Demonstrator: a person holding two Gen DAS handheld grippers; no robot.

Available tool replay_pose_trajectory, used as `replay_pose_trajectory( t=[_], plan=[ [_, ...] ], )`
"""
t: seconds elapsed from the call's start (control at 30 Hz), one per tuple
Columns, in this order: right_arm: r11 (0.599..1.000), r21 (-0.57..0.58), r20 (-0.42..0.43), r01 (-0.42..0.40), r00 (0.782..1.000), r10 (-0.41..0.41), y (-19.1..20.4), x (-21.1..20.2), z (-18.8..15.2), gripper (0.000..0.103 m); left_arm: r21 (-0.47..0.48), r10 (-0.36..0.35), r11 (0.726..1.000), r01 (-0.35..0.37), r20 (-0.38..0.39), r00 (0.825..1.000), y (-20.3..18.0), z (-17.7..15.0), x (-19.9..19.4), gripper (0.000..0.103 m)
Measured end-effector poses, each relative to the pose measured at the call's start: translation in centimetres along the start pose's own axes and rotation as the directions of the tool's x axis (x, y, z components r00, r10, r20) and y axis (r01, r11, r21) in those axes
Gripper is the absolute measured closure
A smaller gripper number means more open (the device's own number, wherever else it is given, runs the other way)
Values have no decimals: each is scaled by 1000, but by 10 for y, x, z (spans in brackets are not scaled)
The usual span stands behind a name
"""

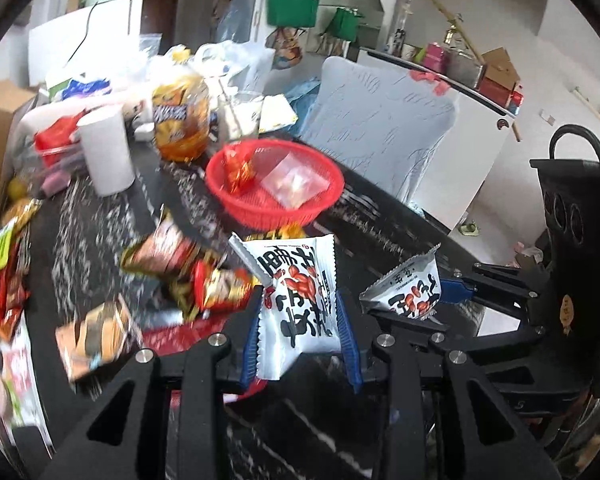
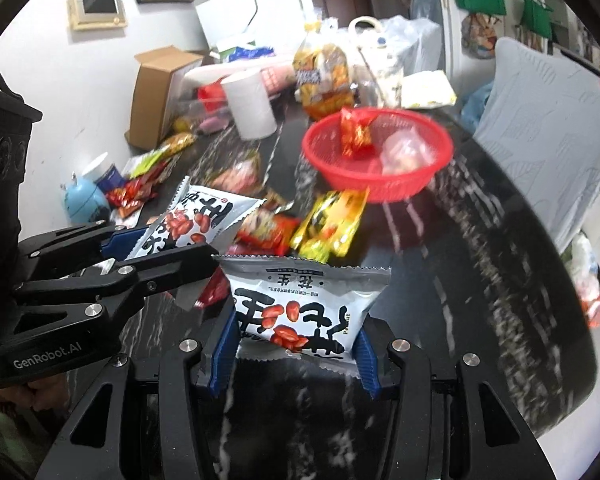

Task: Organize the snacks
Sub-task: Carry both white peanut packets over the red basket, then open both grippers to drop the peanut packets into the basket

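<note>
Left tongs [image 1: 300, 312] clamp one peanut packet [image 1: 300, 292]; right tongs [image 2: 296, 332] clamp another packet [image 2: 300, 308]; red basket [image 2: 380, 188] farther off.

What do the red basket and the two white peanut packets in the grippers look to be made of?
Red basket: moulded plastic by the look, with fine mesh walls and a solid rim.
Peanut packets: thin glossy printed film, probably plastic or foil laminate, with serrated sealed edges and creases where the blue pads pinch them.
</note>
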State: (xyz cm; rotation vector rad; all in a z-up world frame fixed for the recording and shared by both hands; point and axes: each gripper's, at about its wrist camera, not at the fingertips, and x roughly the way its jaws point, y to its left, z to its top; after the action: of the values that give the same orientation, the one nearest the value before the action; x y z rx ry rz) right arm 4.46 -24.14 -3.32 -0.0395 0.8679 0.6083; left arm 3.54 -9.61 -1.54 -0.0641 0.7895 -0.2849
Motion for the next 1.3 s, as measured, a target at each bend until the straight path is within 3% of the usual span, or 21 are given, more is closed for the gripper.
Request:
replay_pose_trajectory(
  t=[0.37,0.73,1.03,1.3],
  plan=[
    [998,3,111,70,991,-70,-29,-15,52,53,102,-4,995,-2,56,998,-1,58,11,70],
    [992,-4,154,123,981,-121,-55,-5,105,53,144,-4,990,-11,106,994,7,117,41,70],
    [987,8,165,158,974,-157,-78,19,139,53,143,12,989,-20,55,998,24,143,85,70],
    [991,6,123,136,983,-136,-89,52,150,53,138,22,990,-23,2,1000,35,145,118,68]
  ],
)
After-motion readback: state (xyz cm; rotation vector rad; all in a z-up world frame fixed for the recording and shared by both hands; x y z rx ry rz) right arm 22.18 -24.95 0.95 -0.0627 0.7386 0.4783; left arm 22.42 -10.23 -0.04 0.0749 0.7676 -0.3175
